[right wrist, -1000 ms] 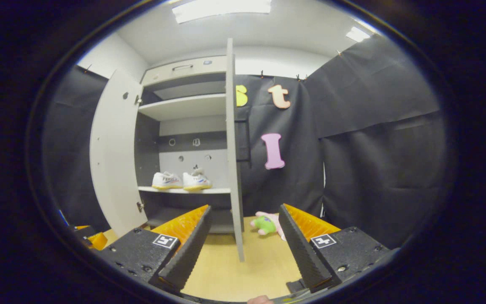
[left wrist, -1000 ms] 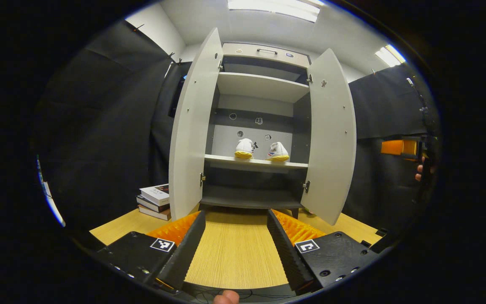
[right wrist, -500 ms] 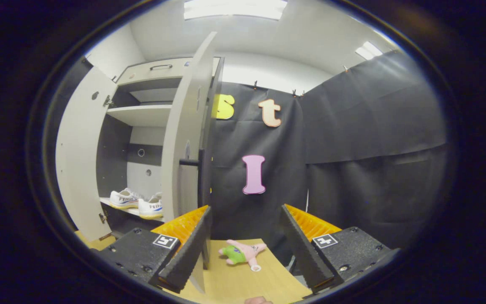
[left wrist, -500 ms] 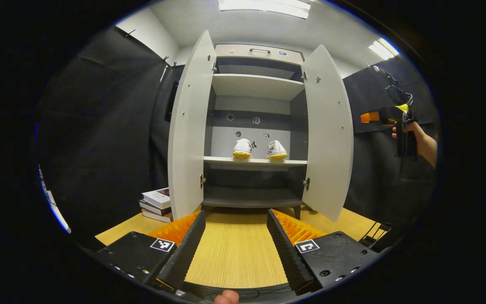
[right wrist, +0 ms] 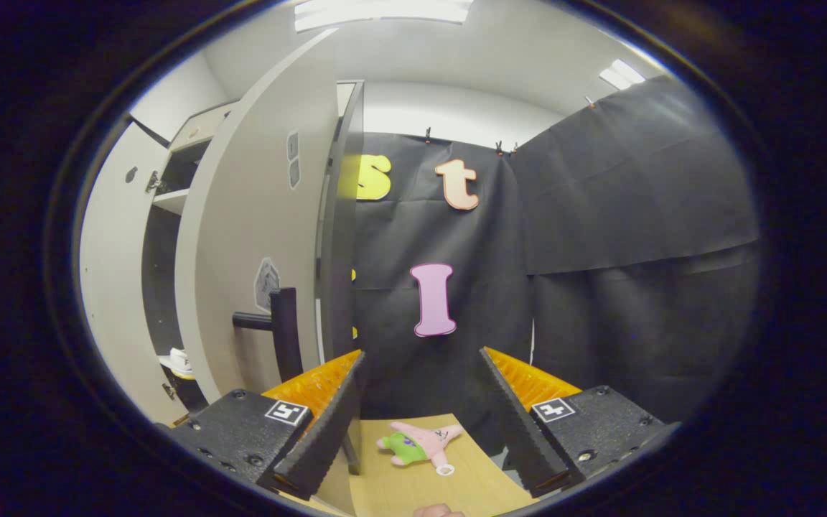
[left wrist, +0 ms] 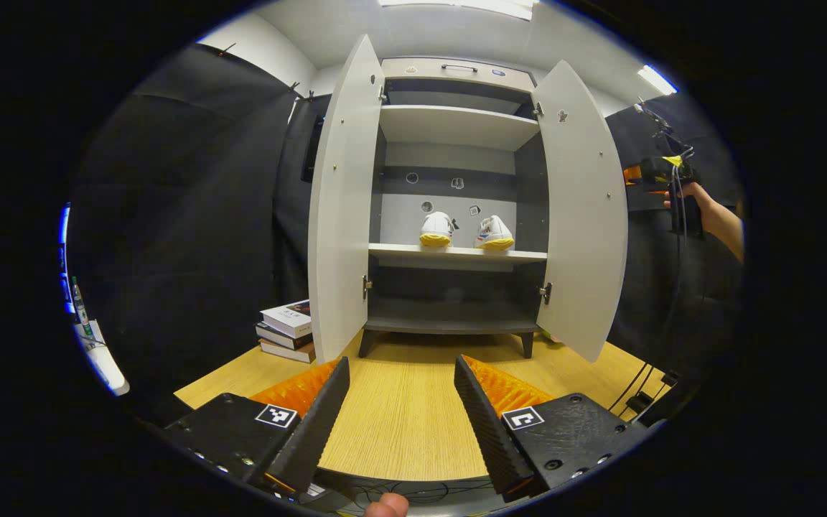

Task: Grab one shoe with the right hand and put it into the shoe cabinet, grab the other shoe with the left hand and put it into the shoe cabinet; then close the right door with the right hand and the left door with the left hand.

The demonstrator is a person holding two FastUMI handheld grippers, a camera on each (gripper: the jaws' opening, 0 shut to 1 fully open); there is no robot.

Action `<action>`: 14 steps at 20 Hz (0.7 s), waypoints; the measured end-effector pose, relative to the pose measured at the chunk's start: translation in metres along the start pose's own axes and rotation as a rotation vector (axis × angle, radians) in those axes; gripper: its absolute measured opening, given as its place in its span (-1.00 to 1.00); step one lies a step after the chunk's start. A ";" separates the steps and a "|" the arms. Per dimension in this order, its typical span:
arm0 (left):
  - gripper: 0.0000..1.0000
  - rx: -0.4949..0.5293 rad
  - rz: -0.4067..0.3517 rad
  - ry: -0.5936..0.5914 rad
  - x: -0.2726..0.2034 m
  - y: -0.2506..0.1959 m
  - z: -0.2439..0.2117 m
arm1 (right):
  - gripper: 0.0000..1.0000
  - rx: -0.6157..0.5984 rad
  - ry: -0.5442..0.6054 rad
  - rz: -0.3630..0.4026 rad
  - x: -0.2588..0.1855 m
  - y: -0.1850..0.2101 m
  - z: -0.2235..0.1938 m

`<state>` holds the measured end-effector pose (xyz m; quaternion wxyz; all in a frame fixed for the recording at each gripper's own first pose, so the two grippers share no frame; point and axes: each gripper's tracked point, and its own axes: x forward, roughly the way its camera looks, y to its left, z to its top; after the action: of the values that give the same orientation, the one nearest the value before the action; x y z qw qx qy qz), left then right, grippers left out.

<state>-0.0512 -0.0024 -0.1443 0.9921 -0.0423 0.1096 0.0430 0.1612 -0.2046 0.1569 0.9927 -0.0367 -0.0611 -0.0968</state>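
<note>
On middle shelf of shoe cabinet (left wrist: 456, 122), both shoes (left wrist: 436, 229) (left wrist: 494, 233) side by side; both doors (left wrist: 338, 208) (left wrist: 582, 208) open. Your left gripper (left wrist: 400, 416) wide, empty, over floor. Your right gripper (right wrist: 419, 413) wide, empty, beside right door's handle (right wrist: 281, 334).

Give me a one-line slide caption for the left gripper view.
Both shoes sit on the middle shelf of the shoe cabinet, both doors open; left gripper open over the table.
</note>
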 end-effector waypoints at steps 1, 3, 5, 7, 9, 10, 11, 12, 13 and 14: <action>0.77 0.000 -0.006 0.002 0.002 -0.002 0.000 | 0.95 -0.006 0.002 -0.002 0.000 0.000 -0.002; 0.76 0.000 -0.021 -0.005 0.003 -0.007 0.001 | 0.79 -0.018 0.007 -0.014 -0.002 0.005 -0.001; 0.76 0.002 -0.033 -0.009 0.003 -0.010 0.002 | 0.79 -0.010 0.012 -0.007 -0.006 0.013 -0.002; 0.77 0.003 -0.040 -0.011 0.002 -0.011 0.002 | 0.92 0.005 0.023 0.028 -0.009 0.030 -0.004; 0.76 0.011 -0.044 -0.016 -0.001 -0.009 0.003 | 0.91 0.009 0.025 0.043 -0.012 0.042 -0.004; 0.77 0.014 -0.044 -0.019 -0.002 -0.006 0.003 | 0.92 0.007 0.020 0.049 -0.013 0.049 -0.003; 0.76 0.015 -0.041 -0.022 -0.002 -0.003 0.004 | 0.91 0.005 0.017 0.056 -0.014 0.055 -0.004; 0.76 0.012 -0.039 -0.020 -0.003 0.001 0.004 | 0.92 0.003 0.016 0.063 -0.015 0.061 -0.003; 0.77 0.009 -0.038 -0.018 -0.003 0.003 0.003 | 0.92 0.002 0.020 0.070 -0.015 0.067 -0.004; 0.76 0.007 -0.036 -0.017 -0.003 0.006 0.003 | 0.92 0.007 0.022 0.077 -0.016 0.073 -0.005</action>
<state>-0.0537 0.0037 -0.1408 0.9938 -0.0402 0.1007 0.0252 0.1601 -0.1309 0.1456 0.9965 -0.0345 -0.0490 -0.0585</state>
